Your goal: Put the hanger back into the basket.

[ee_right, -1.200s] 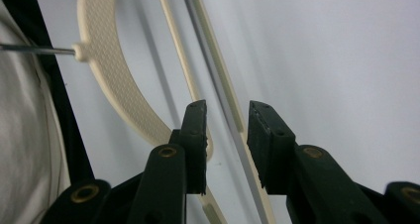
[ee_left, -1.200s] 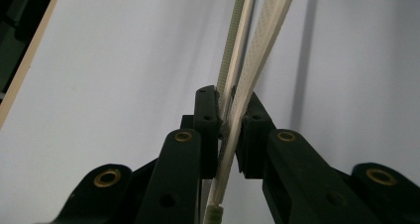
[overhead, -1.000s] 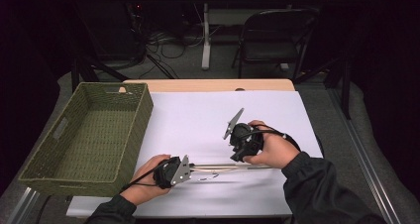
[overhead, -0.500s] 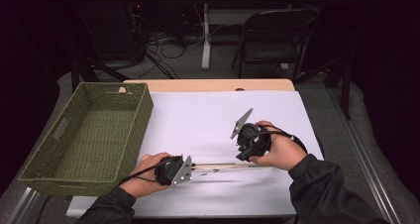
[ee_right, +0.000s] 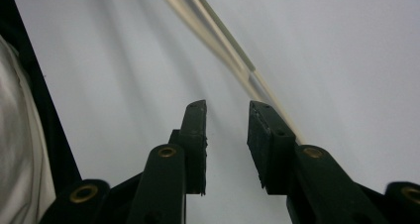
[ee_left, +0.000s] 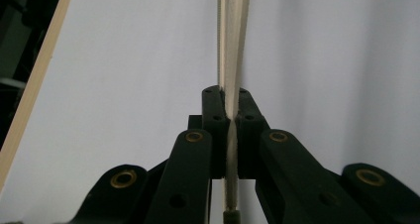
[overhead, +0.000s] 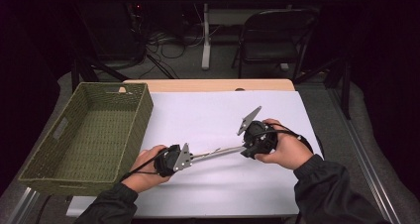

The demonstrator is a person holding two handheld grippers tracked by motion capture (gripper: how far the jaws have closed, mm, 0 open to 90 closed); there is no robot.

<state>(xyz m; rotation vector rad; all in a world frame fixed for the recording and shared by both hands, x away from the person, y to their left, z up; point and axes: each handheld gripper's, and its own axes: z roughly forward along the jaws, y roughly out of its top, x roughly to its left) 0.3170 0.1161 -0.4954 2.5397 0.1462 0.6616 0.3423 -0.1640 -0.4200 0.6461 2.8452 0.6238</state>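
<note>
**Left gripper pinches the thin sticks**

A pair of long, thin, pale sticks (overhead: 218, 153) lies low over the big white sheet (overhead: 218, 120) that covers the table. The sticks run between the two grippers, near the front middle of the sheet.

The left gripper (overhead: 190, 158) is in the person's left hand (overhead: 146, 174), close to the front edge of the table. Its two black jaws are squeezed tight on one end of the sticks. In the left gripper view, the sticks (ee_left: 229, 60) come up out of the pinched jaws of that gripper (ee_left: 228, 116) and reach far away across the white sheet (ee_left: 124, 85).

The right gripper (overhead: 247, 147) is in the person's right hand (overhead: 285, 149), further to the right and a bit farther back. In the right gripper view, this gripper (ee_right: 227, 110) has its jaws apart, with a gap between them. They have just opened a little more. Nothing is between them. The sticks (ee_right: 218, 35) pass just beside the right-hand jaw and go behind it, not into the gap.

A green woven basket (overhead: 79, 135) with straight walls sits on the left side of the table, just beside the left hand. A dark chair (overhead: 272, 40) stands on the floor behind the table.
</note>
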